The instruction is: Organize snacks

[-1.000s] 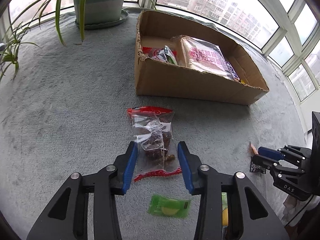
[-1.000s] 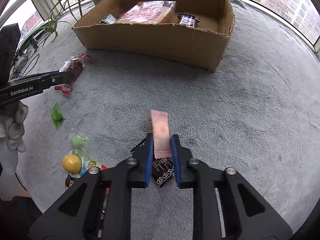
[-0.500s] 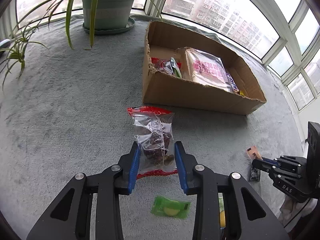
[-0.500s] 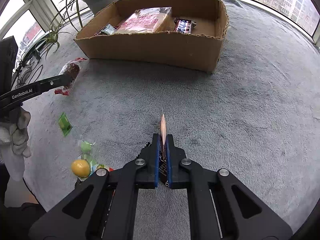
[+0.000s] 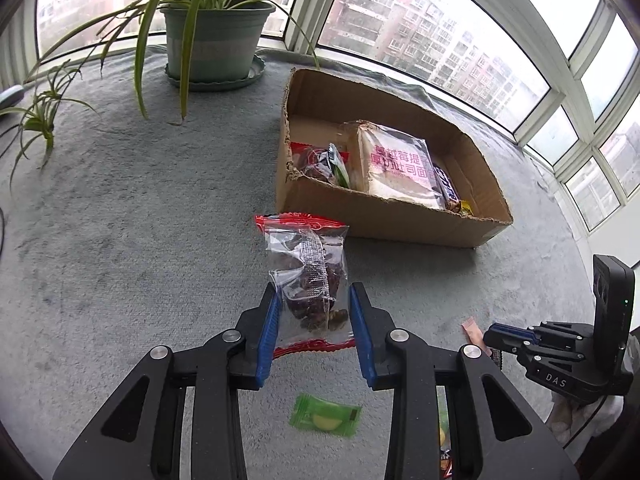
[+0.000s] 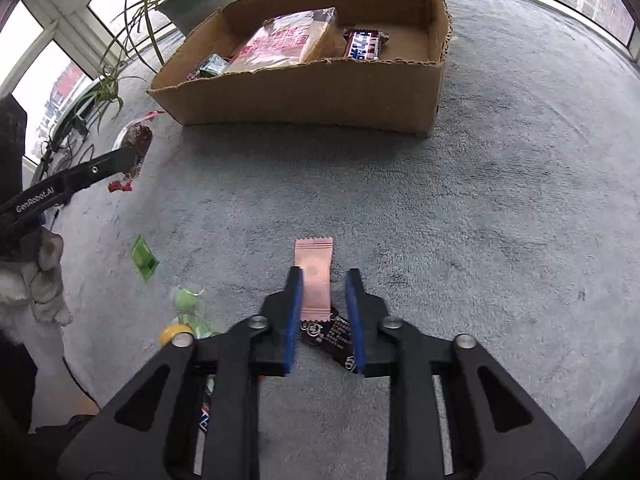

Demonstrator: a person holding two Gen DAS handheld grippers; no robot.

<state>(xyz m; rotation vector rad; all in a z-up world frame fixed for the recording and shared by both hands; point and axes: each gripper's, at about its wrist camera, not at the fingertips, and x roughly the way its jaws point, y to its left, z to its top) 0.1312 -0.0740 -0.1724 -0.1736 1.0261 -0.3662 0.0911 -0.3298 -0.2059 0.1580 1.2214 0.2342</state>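
Left gripper [image 5: 316, 334] clamped on clear date bag [image 5: 310, 280], angled down toward grey carpet [image 5: 120, 240] before cardboard box [image 5: 384, 216]. Right gripper [image 6: 325, 316] jaws just opened; pink sachet [image 6: 316, 280] lies loose between them, its lower end overlapping dark wrapper [image 6: 336, 338], itself half hidden.

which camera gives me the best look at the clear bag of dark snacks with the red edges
The left wrist view. There the clear bag fills the centre, gripped between the left gripper pads, with its contents and red seals plain. In the right wrist view the same bag is small at the left edge, partly hidden behind that gripper's finger.
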